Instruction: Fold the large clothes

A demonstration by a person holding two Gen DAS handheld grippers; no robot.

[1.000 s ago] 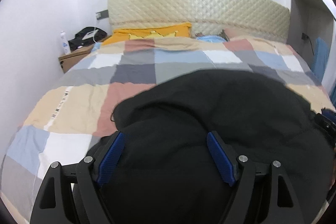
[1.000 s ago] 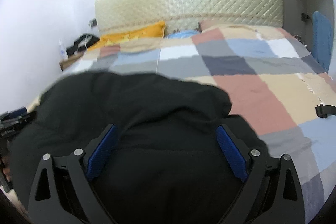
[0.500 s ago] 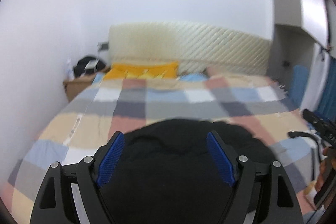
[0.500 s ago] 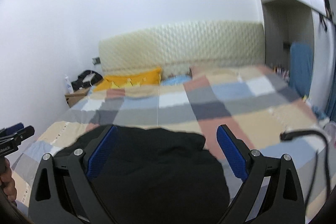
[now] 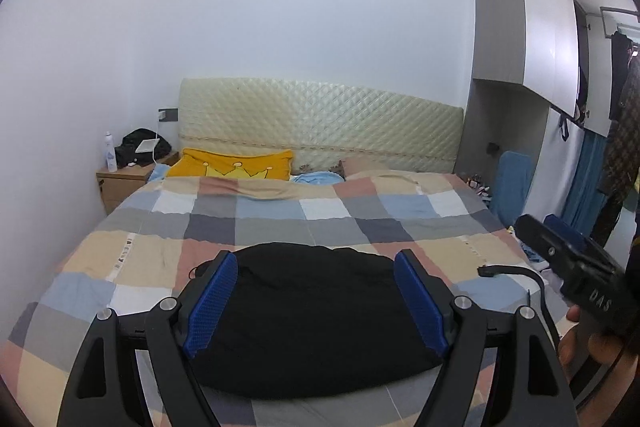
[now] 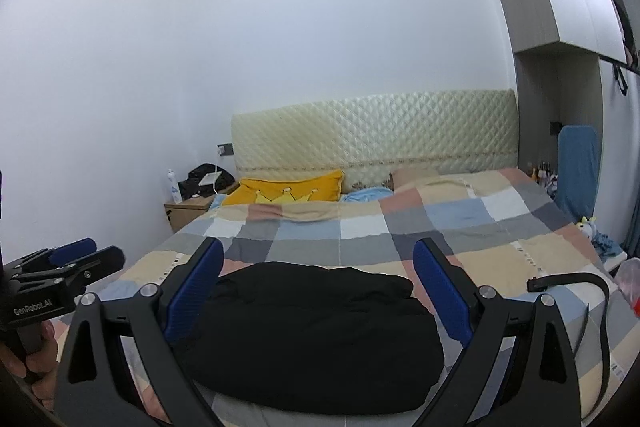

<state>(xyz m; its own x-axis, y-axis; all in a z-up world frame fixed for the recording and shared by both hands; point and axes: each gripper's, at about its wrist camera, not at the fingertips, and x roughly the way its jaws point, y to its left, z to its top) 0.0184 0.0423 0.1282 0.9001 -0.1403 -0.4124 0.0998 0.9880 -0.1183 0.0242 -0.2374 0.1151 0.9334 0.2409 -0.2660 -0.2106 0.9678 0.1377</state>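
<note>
A black garment point(image 5: 312, 315) lies in a folded, roughly rectangular bundle on the checked bedspread point(image 5: 280, 223) near the foot of the bed. It also shows in the right wrist view point(image 6: 316, 335). My left gripper point(image 5: 316, 303) is open and empty, held above and behind the bundle. My right gripper point(image 6: 318, 291) is open and empty too, raised off the garment. Each gripper shows at the edge of the other's view: the right one point(image 5: 576, 267) and the left one point(image 6: 68, 263).
A yellow crown pillow point(image 5: 232, 165) and a quilted headboard point(image 5: 320, 123) are at the far end. A wooden nightstand point(image 5: 124, 183) with a bottle and a black bag stands far left. A black cable point(image 6: 572, 283) lies on the bed's right side. A wardrobe point(image 5: 544, 39) is on the right.
Both grippers have lifted and drawn back from the black garment, which now looks smaller and lies still on the bed. Both stayed open.
</note>
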